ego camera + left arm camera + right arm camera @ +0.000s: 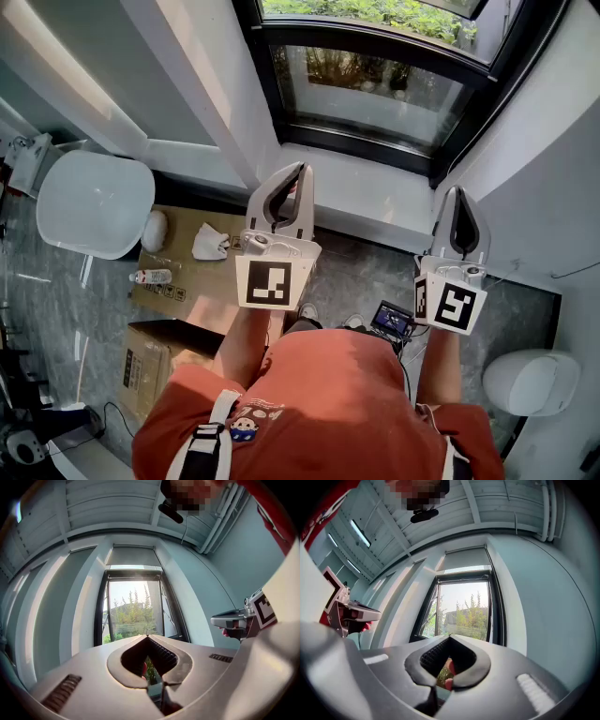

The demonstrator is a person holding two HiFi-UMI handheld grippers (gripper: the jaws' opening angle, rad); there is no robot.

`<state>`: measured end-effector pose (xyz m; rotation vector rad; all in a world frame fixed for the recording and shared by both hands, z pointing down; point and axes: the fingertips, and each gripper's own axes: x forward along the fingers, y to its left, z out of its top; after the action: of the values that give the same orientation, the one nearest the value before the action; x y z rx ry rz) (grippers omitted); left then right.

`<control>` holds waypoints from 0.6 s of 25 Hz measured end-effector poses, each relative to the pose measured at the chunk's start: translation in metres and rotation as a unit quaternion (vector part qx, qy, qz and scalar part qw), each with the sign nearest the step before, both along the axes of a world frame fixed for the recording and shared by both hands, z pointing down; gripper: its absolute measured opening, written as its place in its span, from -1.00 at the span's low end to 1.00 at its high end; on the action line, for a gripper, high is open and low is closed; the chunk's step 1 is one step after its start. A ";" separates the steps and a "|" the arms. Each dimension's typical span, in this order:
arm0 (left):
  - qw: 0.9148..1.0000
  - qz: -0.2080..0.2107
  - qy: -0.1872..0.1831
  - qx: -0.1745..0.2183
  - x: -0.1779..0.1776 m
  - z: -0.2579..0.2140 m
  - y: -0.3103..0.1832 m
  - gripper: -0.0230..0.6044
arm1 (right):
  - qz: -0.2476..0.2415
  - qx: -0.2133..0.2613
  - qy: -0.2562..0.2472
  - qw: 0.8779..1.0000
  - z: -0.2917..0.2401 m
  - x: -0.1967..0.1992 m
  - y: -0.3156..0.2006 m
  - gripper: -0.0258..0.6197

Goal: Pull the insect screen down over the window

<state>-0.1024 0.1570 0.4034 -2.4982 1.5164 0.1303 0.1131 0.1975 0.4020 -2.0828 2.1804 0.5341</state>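
The window [375, 84] has a dark frame, and trees show through the glass. In the left gripper view the grey screen [132, 556] is drawn up above the glass, with its bottom bar [134, 569] at the top of the opening. The right gripper view shows the screen [465, 558] in the same raised place. My left gripper [298, 171] is held up in front of the sill, shut and empty, pointing at the window [133, 609]. To its right, my right gripper [458, 192] is also shut with nothing in it. Both are well short of the screen.
The white sill [366, 192] lies just beyond the jaws. Down on the floor at the left are a white round seat [94, 202] and cardboard boxes [187, 277] with small items on top. A white bin [530, 380] stands at the lower right.
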 end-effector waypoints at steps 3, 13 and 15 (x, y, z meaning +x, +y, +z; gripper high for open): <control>1.000 0.001 -0.001 0.001 0.002 0.000 0.003 -0.91 | 0.000 0.000 -0.001 1.000 0.000 0.001 0.002 -0.89; 1.000 0.004 -0.002 0.005 0.020 -0.002 0.013 -0.91 | 0.004 0.012 -0.012 1.000 0.000 0.016 0.013 -0.89; 1.000 0.004 -0.003 0.006 0.025 -0.001 0.015 -0.91 | 0.001 0.016 -0.017 1.000 0.000 0.019 0.015 -0.89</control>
<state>-0.0771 0.1722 0.4019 -2.4931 1.4993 0.1340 0.1326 0.2129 0.4018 -2.0623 2.1385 0.5262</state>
